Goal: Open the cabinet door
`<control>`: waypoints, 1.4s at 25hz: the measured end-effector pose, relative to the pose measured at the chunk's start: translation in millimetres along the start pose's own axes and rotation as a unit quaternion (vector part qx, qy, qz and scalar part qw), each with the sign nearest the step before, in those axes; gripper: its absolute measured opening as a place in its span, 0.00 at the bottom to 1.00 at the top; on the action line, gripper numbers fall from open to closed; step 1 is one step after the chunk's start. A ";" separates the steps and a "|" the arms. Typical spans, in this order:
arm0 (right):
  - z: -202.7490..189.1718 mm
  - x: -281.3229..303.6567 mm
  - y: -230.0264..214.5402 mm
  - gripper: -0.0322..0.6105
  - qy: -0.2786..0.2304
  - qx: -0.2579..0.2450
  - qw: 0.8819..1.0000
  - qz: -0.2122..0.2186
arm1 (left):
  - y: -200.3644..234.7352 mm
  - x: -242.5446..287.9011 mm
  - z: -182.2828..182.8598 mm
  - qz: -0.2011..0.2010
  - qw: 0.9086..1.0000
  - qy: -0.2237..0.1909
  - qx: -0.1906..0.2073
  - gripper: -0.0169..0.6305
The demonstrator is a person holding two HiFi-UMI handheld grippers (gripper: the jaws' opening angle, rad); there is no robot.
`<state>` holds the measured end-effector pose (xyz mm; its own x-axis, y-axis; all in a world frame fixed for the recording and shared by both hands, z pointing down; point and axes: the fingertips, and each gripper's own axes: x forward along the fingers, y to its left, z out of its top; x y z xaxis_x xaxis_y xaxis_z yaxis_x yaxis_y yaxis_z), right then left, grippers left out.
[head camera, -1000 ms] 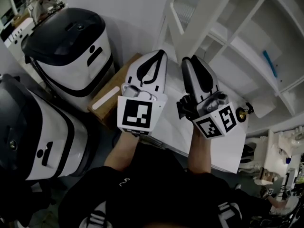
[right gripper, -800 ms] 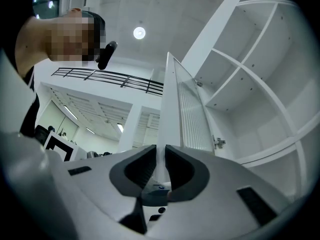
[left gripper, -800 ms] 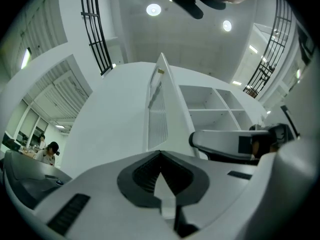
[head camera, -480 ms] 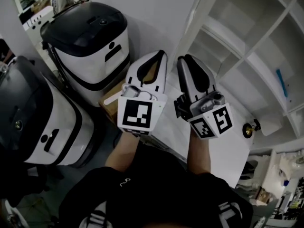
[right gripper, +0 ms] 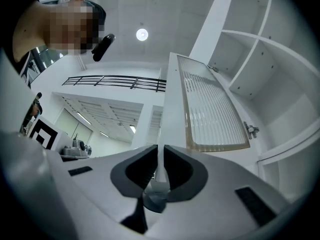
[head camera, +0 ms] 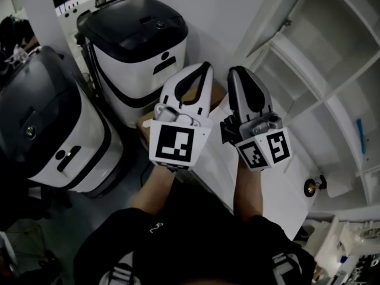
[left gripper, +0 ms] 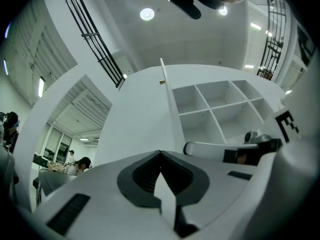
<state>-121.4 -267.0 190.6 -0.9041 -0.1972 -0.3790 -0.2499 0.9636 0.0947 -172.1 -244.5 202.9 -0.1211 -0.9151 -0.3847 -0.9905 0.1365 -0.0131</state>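
The white cabinet with open shelves fills the right of the head view. Its upper door, framed round ribbed glass, stands swung open. My right gripper points up just left of that door. Its jaws are closing to a narrow gap, and in the right gripper view the door's edge shows through it, with nothing pressed between the pads. My left gripper is beside it, shut and empty; in the left gripper view it faces the door edge-on and the shelves.
A lower white door with a brass knob hangs open under my right forearm. Two white machines with black lids stand on the left. A cardboard box lies between them and the cabinet.
In the head view the cabinet and knob have slid to the right and the two machines have come further in from the left. Both grippers stay side by side.
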 end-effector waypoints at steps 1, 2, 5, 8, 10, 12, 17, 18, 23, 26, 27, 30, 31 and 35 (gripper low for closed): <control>-1.7 4.3 1.4 0.14 0.001 0.000 1.000 0.002 | 4.6 -2.2 -0.3 0.005 1.000 0.000 -0.001 0.04; -3.3 8.8 2.9 0.14 0.003 0.000 1.000 0.004 | 9.1 -4.5 -0.8 0.010 1.000 0.001 -0.004 0.04; -6.4 20.6 5.1 0.14 0.005 0.000 1.000 0.007 | 19.3 -8.7 -2.6 0.021 1.000 0.005 -0.009 0.04; -8.5 24.1 4.7 0.14 0.004 0.014 1.000 0.012 | 22.3 -10.3 -5.1 0.022 1.000 0.008 -0.007 0.04; -9.9 23.8 6.0 0.14 0.005 0.027 0.999 0.018 | 23.4 -12.0 -7.6 0.023 1.000 0.011 -0.012 0.04; -10.3 23.6 8.2 0.14 0.006 0.028 0.999 0.022 | 23.4 -12.4 -8.1 0.022 1.000 0.014 -0.016 0.04; -8.3 18.1 10.4 0.13 0.013 0.017 0.999 0.032 | 5.2 -8.5 -10.1 0.001 0.999 0.023 -0.022 0.04; -8.5 15.1 9.4 0.14 0.013 0.017 0.999 0.030 | 0.9 -7.6 -12.3 -0.003 0.999 0.026 -0.023 0.04; -9.9 -6.1 -6.8 0.12 0.017 0.018 1.000 0.000 | -20.1 -0.7 -23.0 -0.031 0.998 0.037 -0.037 0.04; -13.1 -22.4 -19.6 0.11 0.024 0.021 0.999 -0.030 | -33.4 1.5 -30.4 -0.049 0.997 0.048 -0.044 0.04; -14.5 -28.1 -24.1 0.10 0.028 0.021 0.999 -0.040 | -38.3 2.6 -33.2 -0.056 0.996 0.052 -0.048 0.04; -18.0 -45.1 -37.4 0.10 0.037 0.020 0.997 -0.070 | -53.8 7.0 -42.2 -0.075 0.993 0.064 -0.058 0.04; -19.1 -50.7 -41.6 0.09 0.040 0.019 0.996 -0.079 | -58.8 8.7 -45.4 -0.082 0.993 0.067 -0.061 0.04; -23.9 -74.4 -55.6 0.08 0.054 0.016 0.991 -0.117 | -81.0 14.7 -55.9 -0.111 0.988 0.077 -0.074 0.04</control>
<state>-48.5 -310.2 235.5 -0.8546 -0.4334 -0.2861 -0.4484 0.8937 -0.0144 -97.2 -290.2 249.8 0.1041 -0.9646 -0.2421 -0.9908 -0.1217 0.0588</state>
